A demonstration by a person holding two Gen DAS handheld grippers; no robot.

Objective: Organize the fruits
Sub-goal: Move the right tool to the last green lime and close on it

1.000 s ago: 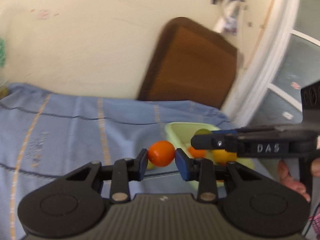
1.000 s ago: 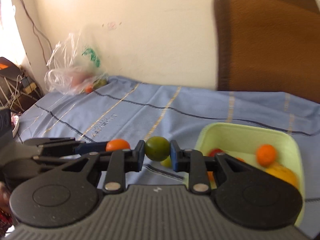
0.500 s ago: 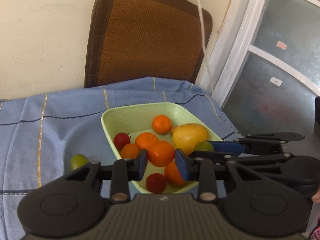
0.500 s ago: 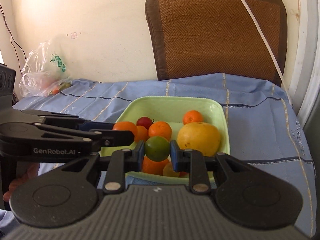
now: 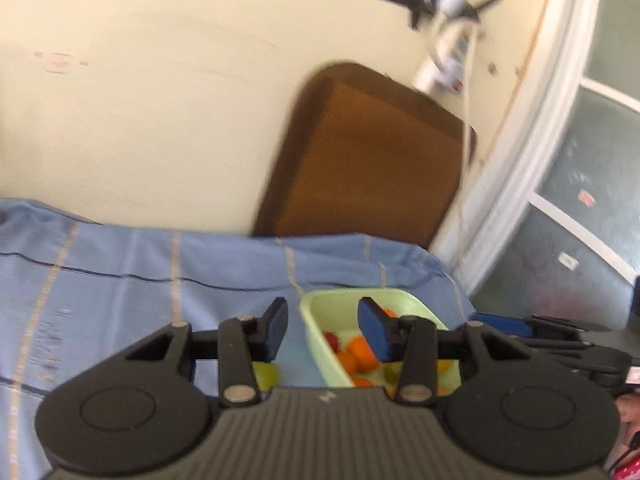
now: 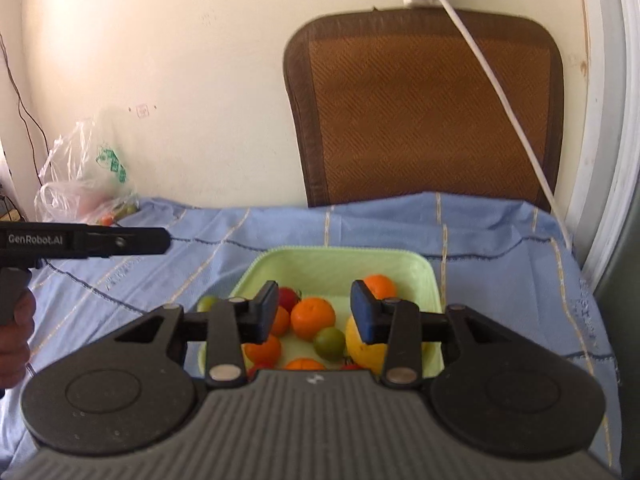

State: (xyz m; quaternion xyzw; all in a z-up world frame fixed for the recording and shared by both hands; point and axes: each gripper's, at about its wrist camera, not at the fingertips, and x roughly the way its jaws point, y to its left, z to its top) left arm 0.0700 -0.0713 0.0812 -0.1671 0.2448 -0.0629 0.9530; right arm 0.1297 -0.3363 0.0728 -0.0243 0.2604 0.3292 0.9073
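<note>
Cream wall (image 6: 180, 60) stands behind a table covered by a blue cloth (image 6: 500, 248), and a brown chair back (image 6: 424, 120) leans against this wall. On the cloth sits a light green tray (image 6: 340, 260), which holds the fruits: several oranges (image 6: 313, 317), a green lime (image 6: 329, 341), a red tomato (image 6: 289, 298) and a big yellow fruit (image 6: 352, 338). One more green fruit (image 5: 266, 374) lies on the cloth just beside the left edge of the tray.

Right gripper (image 6: 314, 310) hangs over the near part of the tray, its blue pads wide apart with nothing between them. Left gripper (image 5: 323, 330) is also spread wide and holds nothing; it is over the left rim of the tray, and its view is blurred. At far left, near the wall, lies a plastic bag (image 6: 84, 180). A white cable (image 6: 500, 92) hangs across the chair back.
</note>
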